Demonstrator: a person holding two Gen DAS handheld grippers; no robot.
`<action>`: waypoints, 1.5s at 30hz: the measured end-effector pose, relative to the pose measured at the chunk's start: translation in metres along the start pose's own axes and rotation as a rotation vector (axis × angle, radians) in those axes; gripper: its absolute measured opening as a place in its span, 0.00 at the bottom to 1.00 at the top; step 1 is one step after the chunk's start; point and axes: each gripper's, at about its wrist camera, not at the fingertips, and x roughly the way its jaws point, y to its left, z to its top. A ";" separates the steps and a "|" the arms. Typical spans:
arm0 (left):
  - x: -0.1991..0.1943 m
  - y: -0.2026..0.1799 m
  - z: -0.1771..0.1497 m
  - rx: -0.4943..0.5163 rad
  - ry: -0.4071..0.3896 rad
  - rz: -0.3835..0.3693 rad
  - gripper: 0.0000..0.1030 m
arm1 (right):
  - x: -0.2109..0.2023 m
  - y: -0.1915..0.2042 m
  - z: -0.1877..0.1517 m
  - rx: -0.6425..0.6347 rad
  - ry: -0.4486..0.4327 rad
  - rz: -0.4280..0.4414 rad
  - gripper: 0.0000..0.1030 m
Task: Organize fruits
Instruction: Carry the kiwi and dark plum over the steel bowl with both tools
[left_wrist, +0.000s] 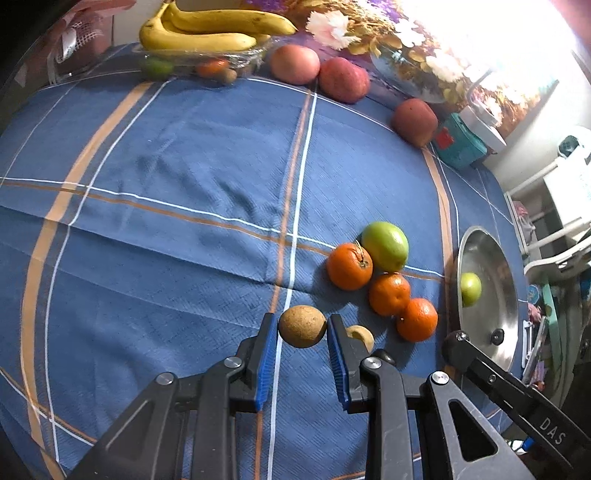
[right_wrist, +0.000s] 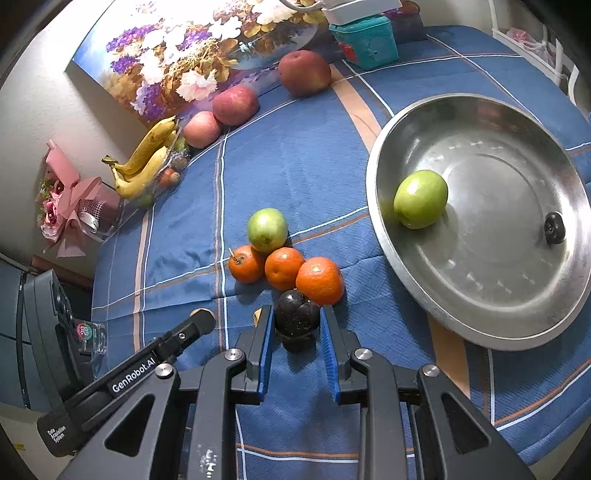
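My left gripper (left_wrist: 302, 326) is shut on a brown kiwi (left_wrist: 302, 325), just above the blue cloth. A second brown fruit (left_wrist: 360, 334) lies behind its right finger. My right gripper (right_wrist: 297, 325) is shut on a dark purple mangosteen (right_wrist: 296, 318). Three oranges (right_wrist: 282, 267) and a green apple (right_wrist: 267, 229) sit clustered just beyond both grippers. A steel plate (right_wrist: 461, 314) to the right holds one green apple (right_wrist: 421, 198) and a small dark fruit (right_wrist: 554, 227). The cluster also shows in the left wrist view (left_wrist: 388, 293).
Three red apples (right_wrist: 236, 103) line the far edge of the table. Bananas (left_wrist: 207, 33) lie on a glass dish (left_wrist: 236, 61) with small fruits at the far left. A flower painting (right_wrist: 192, 48) and a teal box (right_wrist: 365, 40) stand behind.
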 end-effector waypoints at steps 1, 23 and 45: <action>-0.001 0.000 0.000 -0.002 -0.002 0.002 0.29 | -0.001 0.000 0.000 -0.001 -0.001 0.002 0.25; -0.004 -0.079 -0.002 0.147 -0.081 -0.068 0.29 | -0.048 -0.090 0.017 0.165 -0.179 -0.218 0.25; 0.033 -0.204 -0.039 0.557 -0.039 -0.080 0.29 | -0.069 -0.124 0.019 0.237 -0.211 -0.245 0.25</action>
